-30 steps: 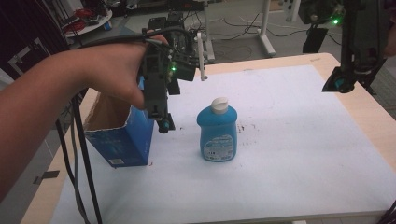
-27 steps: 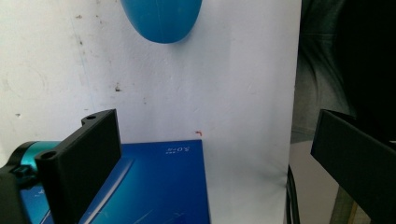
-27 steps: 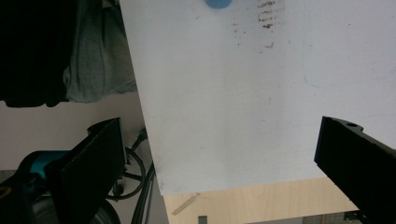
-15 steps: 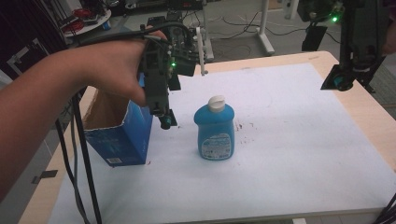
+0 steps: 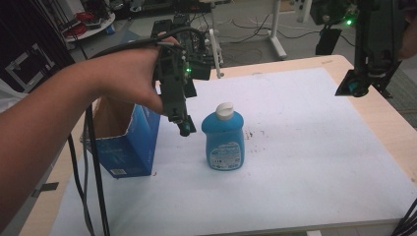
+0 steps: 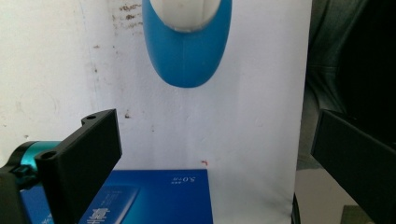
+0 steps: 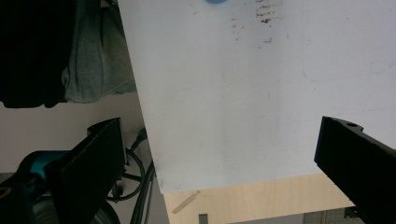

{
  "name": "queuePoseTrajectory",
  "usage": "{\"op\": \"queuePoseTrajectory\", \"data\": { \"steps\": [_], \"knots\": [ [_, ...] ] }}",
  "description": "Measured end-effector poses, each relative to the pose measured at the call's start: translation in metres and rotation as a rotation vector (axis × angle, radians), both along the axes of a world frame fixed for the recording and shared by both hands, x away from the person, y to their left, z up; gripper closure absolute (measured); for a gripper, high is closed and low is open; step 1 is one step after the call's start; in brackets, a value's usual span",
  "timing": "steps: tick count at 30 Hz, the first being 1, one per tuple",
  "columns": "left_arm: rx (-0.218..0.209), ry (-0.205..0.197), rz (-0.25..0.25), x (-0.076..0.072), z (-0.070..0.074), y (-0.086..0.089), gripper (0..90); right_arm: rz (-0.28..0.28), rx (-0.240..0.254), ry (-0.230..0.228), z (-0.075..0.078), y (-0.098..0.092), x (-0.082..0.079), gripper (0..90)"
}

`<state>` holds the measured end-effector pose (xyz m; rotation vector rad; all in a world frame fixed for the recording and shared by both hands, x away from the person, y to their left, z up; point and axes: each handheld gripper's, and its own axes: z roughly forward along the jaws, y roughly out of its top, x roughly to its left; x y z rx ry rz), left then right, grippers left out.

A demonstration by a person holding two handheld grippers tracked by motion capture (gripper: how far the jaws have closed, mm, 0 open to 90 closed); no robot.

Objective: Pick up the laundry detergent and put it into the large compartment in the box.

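A blue bottle with a white cap stands upright in the middle of the white sheet. To its left stands an open blue cardboard box. My left gripper hangs open in the air between box and bottle, pointing down, with nothing in its jaws. In the left gripper view, the left gripper looks down on the bottle's top and the box's edge. My right gripper is held high over the table's far right, open and empty. Below the right gripper lies the sheet's edge.
A white sheet covers the wooden table, with brown specks just right of the bottle. Black cables trail down past the box at the left. Stands and equipment crowd the floor beyond the far edge.
My left gripper has drifted slightly right, toward the bottle. The bottle, the box and the right gripper stay about where they were.
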<state>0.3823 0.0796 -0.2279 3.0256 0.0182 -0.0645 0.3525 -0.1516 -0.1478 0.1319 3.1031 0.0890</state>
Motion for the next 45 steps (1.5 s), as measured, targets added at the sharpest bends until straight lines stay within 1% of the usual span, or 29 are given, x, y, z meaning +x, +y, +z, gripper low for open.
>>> {"op": "queuePoseTrajectory", "data": {
  "steps": [4, 8, 12, 13, 17, 21, 23, 31, 35, 38, 41, 43, 45],
  "knots": [
    [0.003, 0.001, -0.004, 0.002, -0.004, -0.006, 1.7, -0.004, -0.001, -0.002, 0.000, -0.001, 0.000, 1.2],
    [-0.005, 0.007, -0.004, 0.004, -0.007, -0.009, 1.7, 0.000, 0.002, -0.002, 0.000, -0.002, 0.001, 1.2],
    [-0.028, 0.002, -0.001, 0.008, -0.014, -0.015, 1.7, -0.006, 0.001, 0.000, -0.002, -0.003, 0.001, 1.2],
    [-0.032, 0.003, 0.007, 0.008, -0.016, -0.015, 1.7, -0.006, 0.001, 0.000, -0.002, -0.003, 0.001, 1.1],
    [-0.033, 0.007, 0.005, 0.012, -0.022, -0.019, 1.7, -0.002, 0.002, -0.001, -0.001, -0.003, 0.001, 1.2],
    [-0.038, -0.005, 0.004, 0.013, -0.027, -0.024, 1.7, 0.003, 0.004, -0.004, -0.002, -0.003, 0.001, 1.2],
    [-0.044, -0.005, 0.005, 0.013, -0.029, -0.026, 1.7, -0.002, 0.005, -0.003, -0.002, -0.004, 0.001, 1.2],
    [-0.033, -0.006, -0.008, 0.014, -0.041, -0.037, 1.7, -0.005, 0.005, 0.000, -0.004, -0.005, 0.002, 1.2],
    [-0.041, -0.010, -0.007, 0.014, -0.047, -0.042, 1.7, -0.004, 0.002, 0.001, -0.005, -0.005, 0.002, 1.1],
    [-0.027, -0.010, -0.013, 0.015, -0.051, -0.046, 1.7, -0.005, 0.004, 0.000, -0.005, -0.005, 0.002, 1.2],
    [-0.023, -0.011, -0.012, 0.015, -0.056, -0.049, 1.7, -0.008, 0.004, -0.001, -0.005, -0.005, 0.002, 1.1],
    [-0.015, -0.006, -0.014, 0.015, -0.059, -0.051, 1.7, -0.009, 0.004, -0.001, -0.005, -0.005, 0.002, 1.2],
    [-0.002, -0.013, -0.010, 0.014, -0.062, -0.052, 1.7, -0.010, 0.004, -0.002, -0.005, -0.005, 0.002, 1.2]
  ]
}}
